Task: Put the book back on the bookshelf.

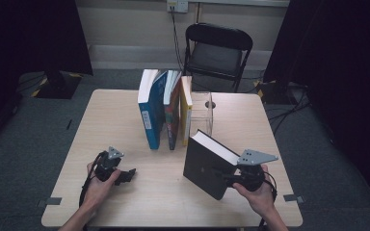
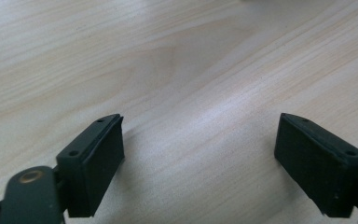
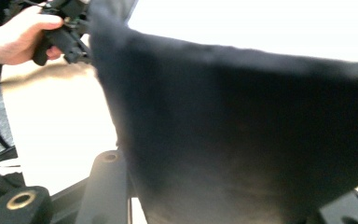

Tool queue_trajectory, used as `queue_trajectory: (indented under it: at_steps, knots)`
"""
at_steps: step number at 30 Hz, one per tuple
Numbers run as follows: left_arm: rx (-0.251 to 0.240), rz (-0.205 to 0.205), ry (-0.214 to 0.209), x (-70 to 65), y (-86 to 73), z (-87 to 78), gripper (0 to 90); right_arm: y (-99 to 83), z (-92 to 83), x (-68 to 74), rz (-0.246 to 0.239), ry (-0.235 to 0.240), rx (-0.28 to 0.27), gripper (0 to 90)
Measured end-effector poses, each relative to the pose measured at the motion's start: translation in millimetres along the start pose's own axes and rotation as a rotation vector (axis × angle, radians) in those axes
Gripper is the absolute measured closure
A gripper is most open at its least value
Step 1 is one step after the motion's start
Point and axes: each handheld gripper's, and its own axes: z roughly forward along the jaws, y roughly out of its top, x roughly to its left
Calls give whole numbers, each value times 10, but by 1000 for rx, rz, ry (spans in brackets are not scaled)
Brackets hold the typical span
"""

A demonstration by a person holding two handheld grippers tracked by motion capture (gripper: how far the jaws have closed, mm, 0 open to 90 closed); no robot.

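High view has the right claw (image 1: 224,177) pinching a black book (image 1: 206,166) by its lower right edge, holding it tilted, its lower corner down near the worktop (image 1: 120,115), pale page edge facing up and to the right. It sits at the near right of the worktop, just in front of a row of upright books (image 1: 165,109) and the clear plastic bookend (image 1: 203,113) beside them, close to the row but I can't tell if it's touching. The left claw (image 1: 127,174) is over at the near left, well apart from the book. In the left gripper view its jaws are spread wide with nothing but bare wood between them. The right gripper view is mostly dark cover, pretty blurry.
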Motion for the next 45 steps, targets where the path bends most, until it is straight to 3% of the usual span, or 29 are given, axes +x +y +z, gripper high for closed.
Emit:
queue_trajectory:
  at_steps: [3, 4, 6, 10, 21, 30, 35, 36, 37, 45]
  knots:
    - [-15, -2, 18, -13, -1, 10, 157, -11, -23, -19, 4, -28, -2, 521]
    - [-22, -26, 13, 4, -9, 39, 148, -23, -44, -31, 10, -54, -5, 520]
    - [-43, -34, 20, 27, -28, 54, 137, -32, -51, -42, 18, -75, -11, 520]
    - [-82, -41, 30, 56, -68, 80, 92, -42, -54, -48, 19, -77, -17, 520]
    - [-80, -42, 33, 55, -69, 81, 83, 47, -81, -38, 36, -54, -54, 482]
    - [-78, -32, 24, 50, -62, 91, 67, 264, -113, 48, 26, -66, -23, 453]
    - [-78, -37, 21, 40, -60, 98, 52, 360, -89, 47, 9, -64, 36, 438]
    - [-76, -36, 20, 40, -59, 97, 52, 368, -87, 44, 8, -66, 47, 450]
    - [-76, -36, 19, 40, -59, 98, 50, 374, -94, 61, -6, -112, 45, 461]
    - [-66, -12, 3, 34, -51, 107, 21, 396, -100, -99, 48, -149, -8, 506]
